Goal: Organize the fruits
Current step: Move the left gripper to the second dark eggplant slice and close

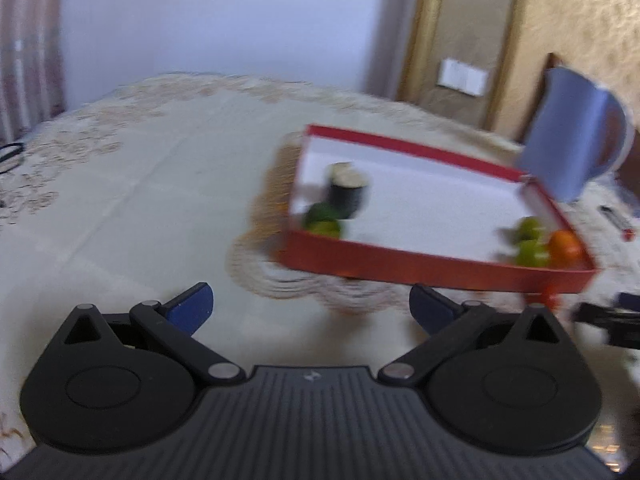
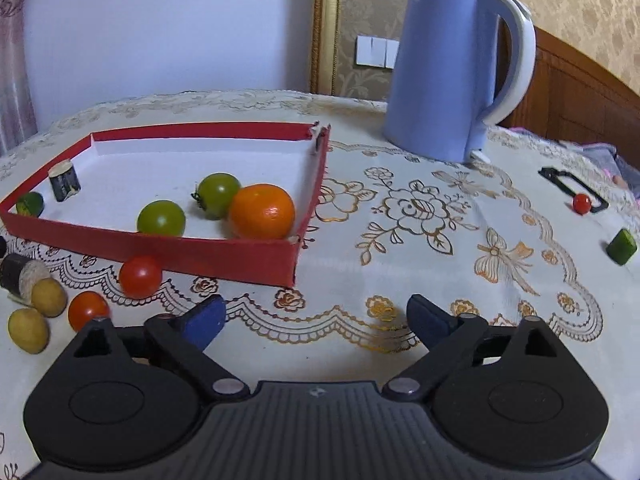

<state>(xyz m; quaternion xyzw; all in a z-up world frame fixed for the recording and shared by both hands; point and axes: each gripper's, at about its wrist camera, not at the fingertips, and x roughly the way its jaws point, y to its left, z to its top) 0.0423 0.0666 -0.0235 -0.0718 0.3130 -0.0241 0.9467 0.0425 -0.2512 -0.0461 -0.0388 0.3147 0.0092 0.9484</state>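
A red box [image 2: 192, 250] with a white floor holds an orange [image 2: 262, 212], two green tomatoes [image 2: 161, 218] [image 2: 218, 194], a dark cut piece [image 2: 64, 180] and a green piece [image 2: 30, 204]. Two red tomatoes [image 2: 140, 276] [image 2: 88, 310], two small yellow fruits [image 2: 48, 296] [image 2: 28, 330] and a dark piece [image 2: 18, 278] lie on the cloth before it. My right gripper [image 2: 314, 320] is open and empty, near the box's right corner. My left gripper [image 1: 312, 306] is open and empty, before the box [image 1: 432, 270] in a blurred view.
A blue kettle [image 2: 452, 68] stands behind right of the box. A small red tomato [image 2: 581, 203], a green piece [image 2: 621, 246] and a black frame [image 2: 560, 180] lie at far right. The table has a patterned cream cloth [image 2: 420, 216].
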